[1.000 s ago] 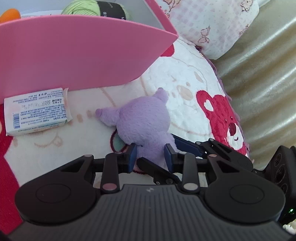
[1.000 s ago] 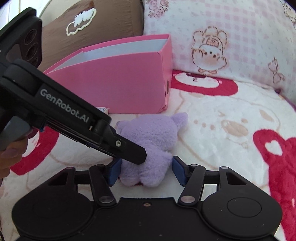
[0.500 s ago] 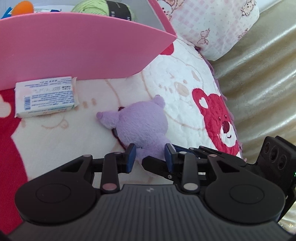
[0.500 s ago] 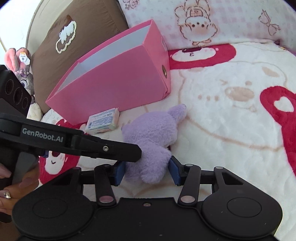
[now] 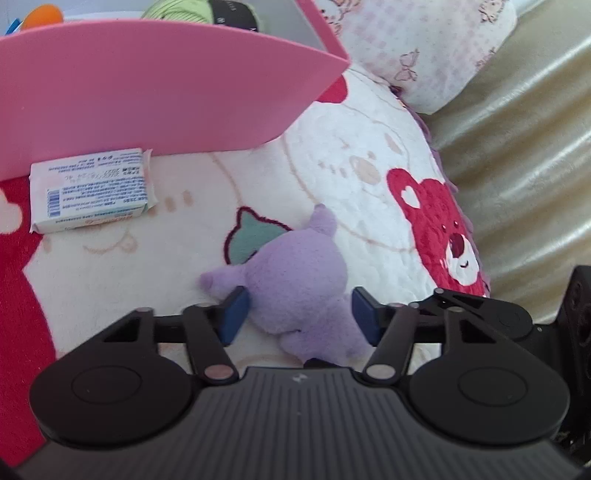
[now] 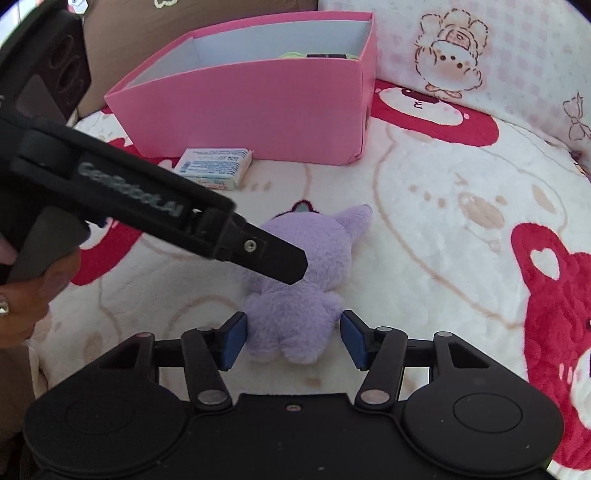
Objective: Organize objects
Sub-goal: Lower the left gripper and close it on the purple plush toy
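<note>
The plush point(image 5: 299, 291) lies on the blanket point(image 5: 362, 155), near of the pink box point(image 5: 159, 85) and right of the white packet point(image 5: 92, 188). The packet lies against the near wall of the box. Green yarn point(image 5: 177, 9) shows inside the box at its far right end.

Left tool point(image 5: 299, 314): the jaws are opening. The plush sits between the blue pads point(image 5: 233, 314). The left pad is at the plush surface; the right pad stands apart from it. No pinch is shown.

Right tool point(image 6: 293, 339): the jaws are opening. The near end of the plush sits between its pads point(image 6: 232, 341). The left pad is just at the fur; a gap shows at the right pad. No pinch is shown.

In the right wrist view, one finger of the left tool point(image 6: 266, 258) crosses over the plush from the left. A hand point(image 6: 22, 295) holds that tool at the left edge.

A checked pillow point(image 6: 498, 55) lies far right of the box.
</note>
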The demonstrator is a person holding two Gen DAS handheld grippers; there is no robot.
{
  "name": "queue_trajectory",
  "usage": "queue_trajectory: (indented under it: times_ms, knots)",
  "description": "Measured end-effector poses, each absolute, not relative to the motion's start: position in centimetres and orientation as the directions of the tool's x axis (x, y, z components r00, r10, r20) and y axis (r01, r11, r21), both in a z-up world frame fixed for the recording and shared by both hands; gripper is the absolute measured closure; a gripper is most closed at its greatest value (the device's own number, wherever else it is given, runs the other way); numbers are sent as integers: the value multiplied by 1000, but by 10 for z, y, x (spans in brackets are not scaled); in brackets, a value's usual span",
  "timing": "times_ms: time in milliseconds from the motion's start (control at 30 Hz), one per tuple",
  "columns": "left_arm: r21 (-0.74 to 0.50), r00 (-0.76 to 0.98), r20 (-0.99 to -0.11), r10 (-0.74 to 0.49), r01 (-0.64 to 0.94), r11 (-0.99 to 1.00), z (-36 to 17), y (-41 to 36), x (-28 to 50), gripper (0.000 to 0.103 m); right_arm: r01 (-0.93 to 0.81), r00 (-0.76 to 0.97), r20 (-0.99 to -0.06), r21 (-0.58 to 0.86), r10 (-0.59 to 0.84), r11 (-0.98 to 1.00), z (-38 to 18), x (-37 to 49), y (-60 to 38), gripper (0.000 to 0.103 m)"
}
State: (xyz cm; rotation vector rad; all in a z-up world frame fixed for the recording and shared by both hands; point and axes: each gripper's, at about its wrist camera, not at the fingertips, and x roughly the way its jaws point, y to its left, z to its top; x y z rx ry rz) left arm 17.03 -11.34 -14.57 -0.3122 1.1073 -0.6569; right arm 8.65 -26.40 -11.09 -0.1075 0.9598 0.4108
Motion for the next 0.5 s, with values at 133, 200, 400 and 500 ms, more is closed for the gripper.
queue_trajectory:
  times_ms: [133, 200, 400, 500]
  knots:
    - [-543, 290, -731, -617, 300, 784, -150, -109, 173, 68, -414, 545, -786, 51, 292, 909, -106, 83, -262, 41]
    - [-530, 294, -735, -611, 312, 788, -149, -111, 172, 68, -417, 544, -786, 51, 294, 907, -108, 84, -262, 42]
    - [-503, 305, -747, -590, 320, 803, -150, -117, 167, 67, -402, 543, -793, 44, 277, 914, -118, 87, -260, 44]
    - [-570, 286, -733, -617, 238, 787, -154, -116, 171, 54, -386, 538, -802, 39, 259, 922, -120, 89, -259, 45]
